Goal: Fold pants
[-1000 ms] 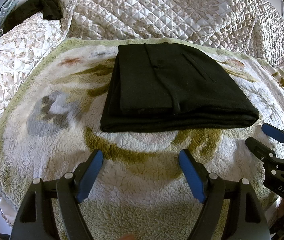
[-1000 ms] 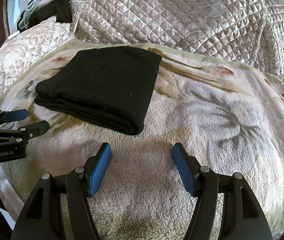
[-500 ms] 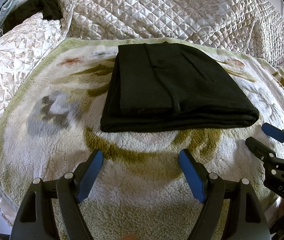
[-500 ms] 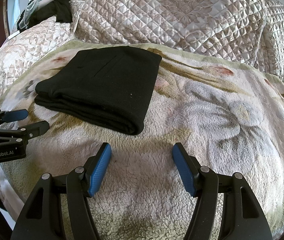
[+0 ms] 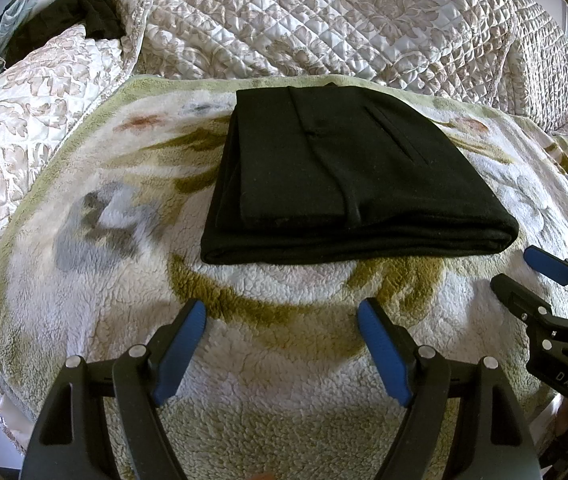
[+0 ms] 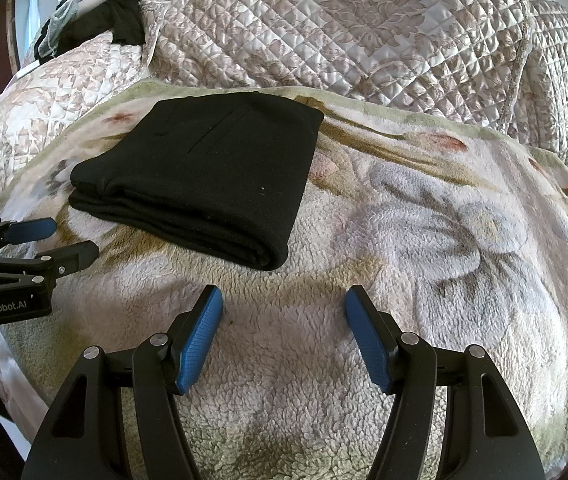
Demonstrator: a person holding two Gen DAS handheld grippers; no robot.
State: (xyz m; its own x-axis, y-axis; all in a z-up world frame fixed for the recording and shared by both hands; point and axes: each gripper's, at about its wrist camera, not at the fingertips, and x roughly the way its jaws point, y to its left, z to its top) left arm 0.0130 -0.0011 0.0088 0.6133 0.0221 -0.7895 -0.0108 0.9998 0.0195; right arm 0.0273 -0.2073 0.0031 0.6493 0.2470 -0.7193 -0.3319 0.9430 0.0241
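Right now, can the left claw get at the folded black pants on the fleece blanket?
Probably yes. The left claw is open and points at the near edge of the folded black pants. Only bare floral fleece blanket lies between them, and the right claw sits off to the side.

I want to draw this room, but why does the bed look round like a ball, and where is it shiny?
Left wrist view: the fisheye lens bends the blanket into a dome with dark corners; the pants stay sharp. Right wrist view: the same bending, and daylight glints off the quilt.
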